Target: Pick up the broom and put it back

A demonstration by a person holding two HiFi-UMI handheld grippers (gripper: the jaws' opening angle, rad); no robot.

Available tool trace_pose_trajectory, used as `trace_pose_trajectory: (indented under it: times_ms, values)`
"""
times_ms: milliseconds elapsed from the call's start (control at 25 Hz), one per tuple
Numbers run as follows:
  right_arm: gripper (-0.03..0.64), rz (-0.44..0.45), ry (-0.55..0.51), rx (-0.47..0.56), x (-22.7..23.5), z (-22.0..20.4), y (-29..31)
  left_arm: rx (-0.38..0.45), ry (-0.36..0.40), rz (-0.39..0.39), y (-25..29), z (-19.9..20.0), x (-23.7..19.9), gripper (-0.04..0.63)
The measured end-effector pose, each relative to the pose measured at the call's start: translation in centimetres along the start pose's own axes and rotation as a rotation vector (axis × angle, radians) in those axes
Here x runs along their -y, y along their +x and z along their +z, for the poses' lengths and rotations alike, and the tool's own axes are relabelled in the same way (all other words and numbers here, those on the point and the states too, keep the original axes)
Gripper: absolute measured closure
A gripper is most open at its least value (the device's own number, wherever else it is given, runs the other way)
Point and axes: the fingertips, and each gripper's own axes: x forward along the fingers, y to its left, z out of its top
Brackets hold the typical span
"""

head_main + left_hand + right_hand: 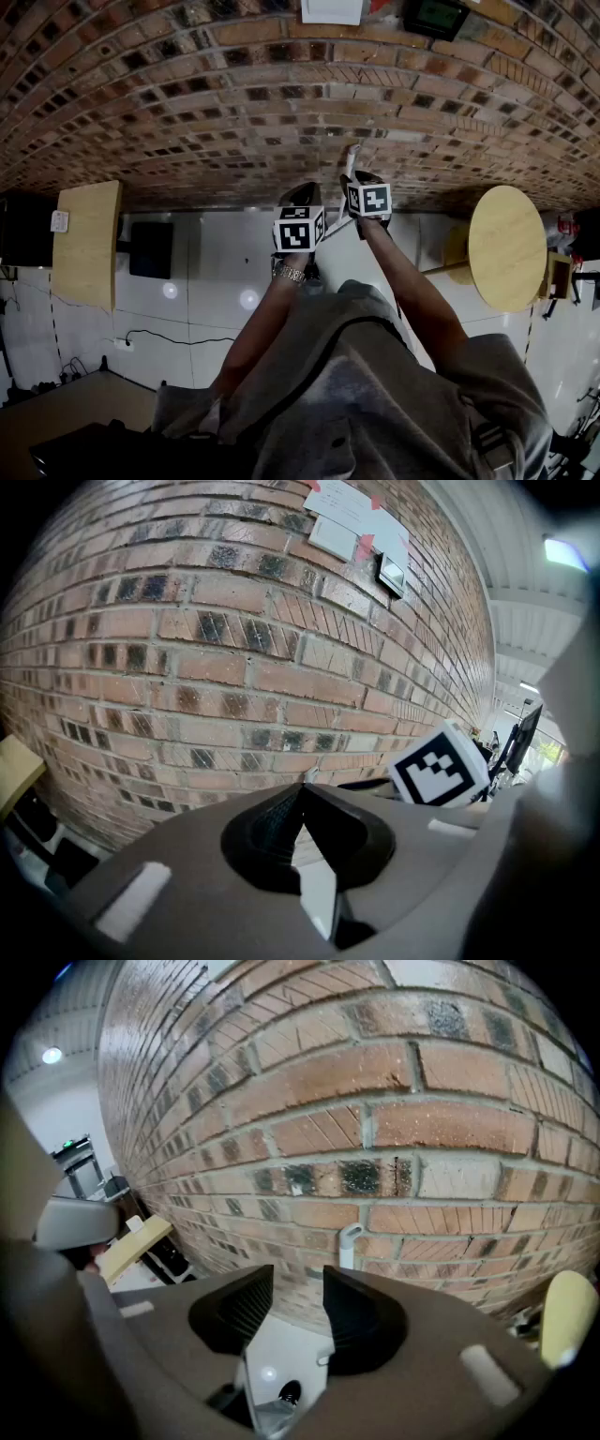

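The broom's white handle [352, 157] stands nearly upright against the brick wall, its hooked top [349, 1241] showing just above my right gripper's right-hand jaw. The right gripper [298, 1309] is open. Wall and floor show through its gap, and the handle runs down behind the right jaw, untouched by the left one. The left gripper [302, 794] is shut, its tips meeting. A white strip [317, 892] shows in the slit behind the tips; I cannot tell if it is handle or floor. In the head view both grippers [300, 199] [364, 183] hang side by side before the wall, and the broom head is hidden.
The brick wall [234, 103] fills the far side over a white tiled floor [206, 272]. A wooden panel [87, 242] stands at the left and a round wooden table [506, 246] at the right. A cable [159, 336] trails on the floor. Papers [352, 522] are pinned high on the wall.
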Motion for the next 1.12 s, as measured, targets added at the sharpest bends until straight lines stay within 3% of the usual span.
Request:
trace_pose_trajectory:
  times_ms: [200,400,560,640,800,1120]
  values:
    - [0.44,-0.116,-0.001,-0.127,4.7,-1.4,6.1,-0.029,-0.005,-0.009,1.2,-0.5,-0.4,0.598]
    - [0.414,-0.138,-0.011,-0.254,7.3,-2.9,11.3,-0.053,-0.018,0.03,1.1,-0.8,-1.6,0.598]
    - [0.424,-0.151,-0.013,-0.25,8.0,-1.6,13.5,-0.072,-0.034,0.075,0.8,-1.5,-2.6,0.598]
    - [0.509,-0.188,0.012,-0.243,9.0,-1.0,13.8,-0.075,-0.039,0.092,0.7,-1.5,-3.1,0.598]
    - [0.522,-0.173,0.001,-0.228,9.6,-0.5,13.7,-0.061,-0.051,0.117,1.1,-0.8,-4.1,0.598]
    - [0.518,-0.12,-0.021,-0.138,7.4,-4.4,4.9,0.022,-0.026,0.085,3.5,3.2,-3.6,0.598]
